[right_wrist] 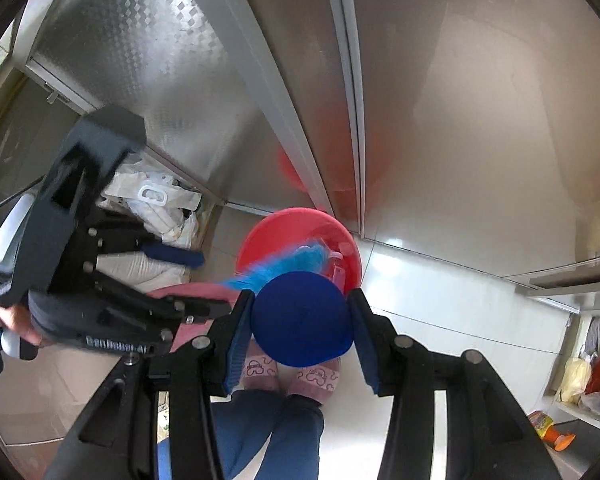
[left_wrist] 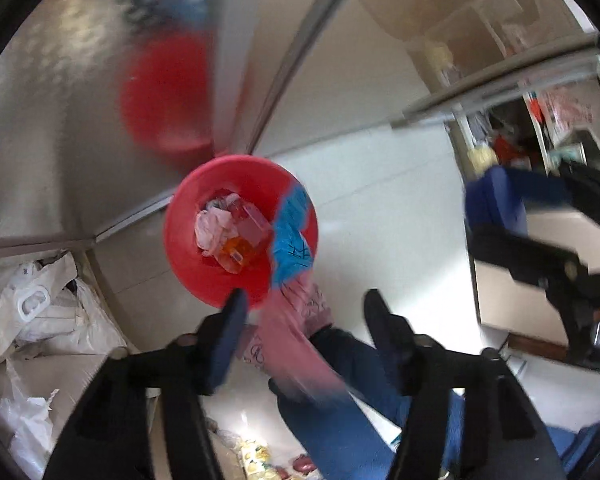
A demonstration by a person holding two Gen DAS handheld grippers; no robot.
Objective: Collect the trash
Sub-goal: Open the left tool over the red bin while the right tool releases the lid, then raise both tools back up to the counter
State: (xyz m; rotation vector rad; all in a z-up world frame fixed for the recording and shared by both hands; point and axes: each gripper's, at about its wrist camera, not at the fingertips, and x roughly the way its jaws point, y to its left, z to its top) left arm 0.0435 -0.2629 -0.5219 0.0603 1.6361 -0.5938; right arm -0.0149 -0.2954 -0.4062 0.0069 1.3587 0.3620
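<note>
Close under the right lens: right hand-held gripper [right_wrist: 302,332], pinching a round blue object [right_wrist: 300,316] from both sides, hanging over the near edge of the red bin [right_wrist: 260,236]. Just below, pink slippers [right_wrist: 316,380] on the pale floor [right_wrist: 420,280].

Close under the left lens: left hand-held gripper [left_wrist: 306,320], fingers spread wide, pressing on nothing. Between them, a blurred blue-and-pink piece [left_wrist: 292,240], pink end low near the fingers, blue end lying over the bin's right rim; cannot tell whether touching either finger.

Next out, inside the bin, at the bottom: crumpled pink-white paper [left_wrist: 214,226] on the left, a clear plastic piece [left_wrist: 256,226] beside it, an orange piece [left_wrist: 238,254] in front of both. Walls above the heap bare.

Left of the bin, apart from it: a pile of white plastic bags [left_wrist: 40,320].

Farthest: metal cabinet doors [right_wrist: 460,100] just behind the bin, showing its red reflection.
</note>
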